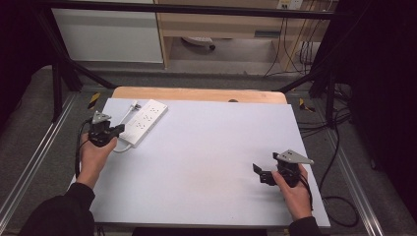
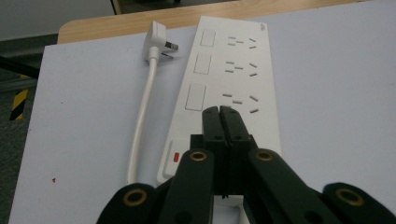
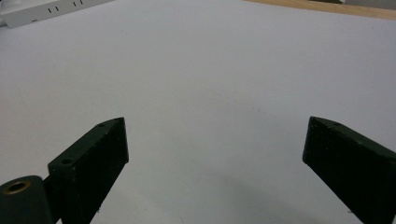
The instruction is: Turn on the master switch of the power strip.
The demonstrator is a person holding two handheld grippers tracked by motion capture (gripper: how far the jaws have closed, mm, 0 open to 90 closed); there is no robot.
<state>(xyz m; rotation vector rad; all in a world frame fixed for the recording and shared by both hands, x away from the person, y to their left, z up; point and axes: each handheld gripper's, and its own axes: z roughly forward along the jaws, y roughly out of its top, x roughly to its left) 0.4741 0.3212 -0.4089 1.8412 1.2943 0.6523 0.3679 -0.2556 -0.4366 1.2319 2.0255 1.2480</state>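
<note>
Two risks stand out to us at this moment. Our left tongs (image 2: 219, 112) are pressed together, with nothing between them, and their tips hover over the near end of the white power strip (image 2: 231, 79), close to its red switch (image 2: 176, 157); we cannot tell whether they touch the casing. If we push down off-centre, the light strip can slide or turn on the smooth white worktop (image 1: 206, 157), because nothing holds it at the other end. If the tips slip, they can also land on a socket slot in place of the switch.

The power strip lies at the far left of the worktop, near its corner, so a hard push can drive it toward the edge. Its white cable (image 2: 142, 107) runs just beside the strip on the left and ends in a plug (image 2: 156, 39) lying loose by the far end; the cable can catch on the tongs when we move sideways.

Our right tongs (image 1: 264, 173) are spread wide and empty, well apart from the strip, low over the bare worktop. Nothing stands between them and the strip.
</note>
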